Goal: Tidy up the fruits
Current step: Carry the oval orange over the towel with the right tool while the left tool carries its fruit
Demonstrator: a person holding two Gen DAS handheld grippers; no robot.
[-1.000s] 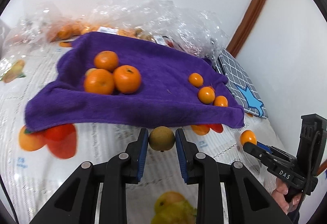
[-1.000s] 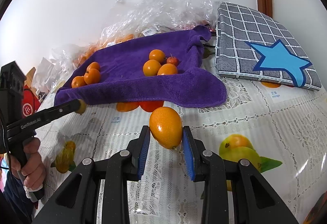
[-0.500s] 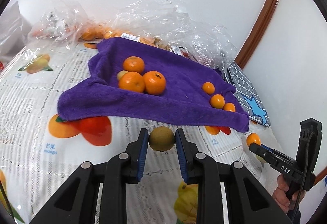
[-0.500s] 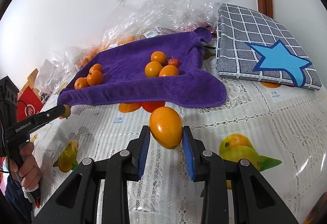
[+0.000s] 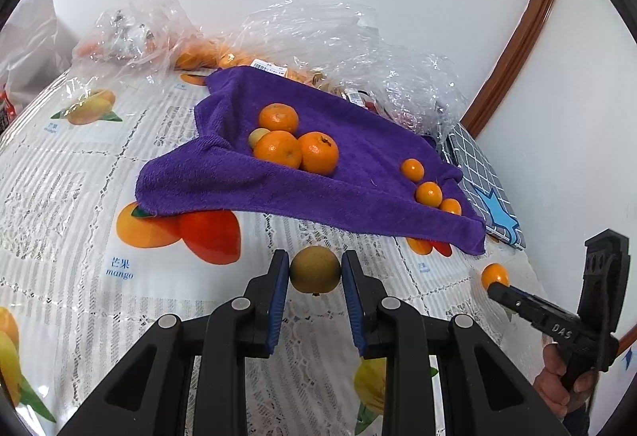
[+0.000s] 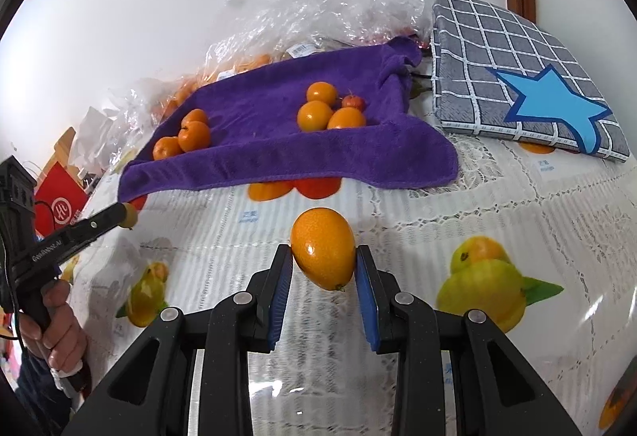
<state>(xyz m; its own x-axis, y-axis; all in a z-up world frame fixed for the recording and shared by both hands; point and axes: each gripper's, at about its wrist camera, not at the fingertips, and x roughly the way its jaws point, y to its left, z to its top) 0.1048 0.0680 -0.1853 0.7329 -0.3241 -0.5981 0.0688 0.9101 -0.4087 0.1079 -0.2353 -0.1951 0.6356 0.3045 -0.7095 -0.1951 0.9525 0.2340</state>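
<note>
My left gripper (image 5: 314, 270) is shut on a round brownish-green fruit (image 5: 314, 269), held above the tablecloth in front of the purple towel (image 5: 358, 189). My right gripper (image 6: 323, 261) is shut on an oval orange kumquat (image 6: 323, 248), also in front of the towel (image 6: 278, 117). On the towel lie three large tangerines (image 5: 296, 147) with a small yellowish fruit behind them at the left, and three small kumquats (image 5: 429, 193) at the right. A small red fruit (image 6: 352, 101) sits by the kumquats (image 6: 318, 113).
Crumpled clear plastic bags (image 5: 338, 34) with more oranges lie behind the towel by the wall. A grey checked cushion with a blue star (image 6: 529, 85) lies right of the towel. A fruit-print tablecloth (image 5: 79, 197) covers the table. A red bag (image 6: 59, 197) stands at far left.
My left gripper has pulled back and to the left from the towel, still holding the brownish fruit. The right gripper has stayed nearly still with the kumquat.
</note>
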